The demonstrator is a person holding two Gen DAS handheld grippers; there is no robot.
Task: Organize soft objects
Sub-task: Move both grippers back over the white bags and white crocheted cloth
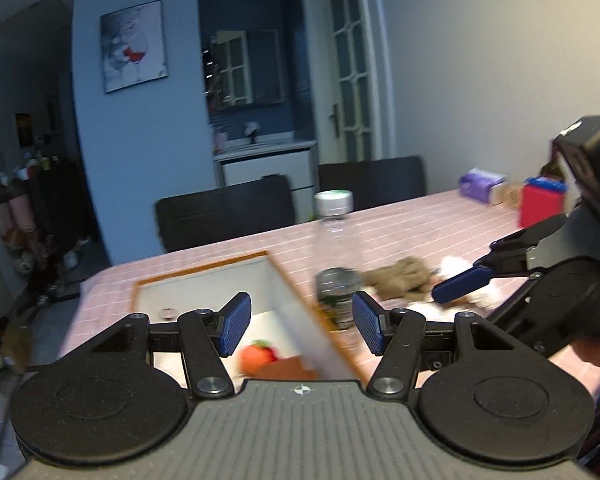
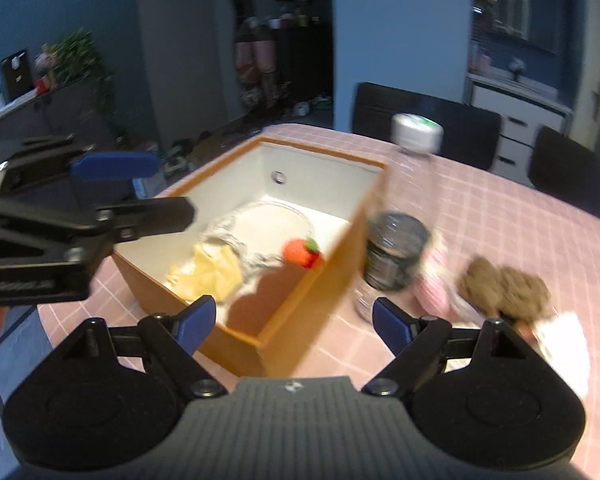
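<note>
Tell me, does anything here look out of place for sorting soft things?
Yes. A hard plastic bottle stands upright on the table, right beside the box and among the soft toys. Nothing looks spilled or damaged.

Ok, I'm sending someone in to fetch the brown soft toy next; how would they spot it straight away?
Start at the orange-walled storage box on the pink checked tablecloth. Past the clear plastic bottle beside it lies a row of soft things. The brown plush toy lies between a pink knitted piece and a white fluffy one, the only brown thing there.
</note>
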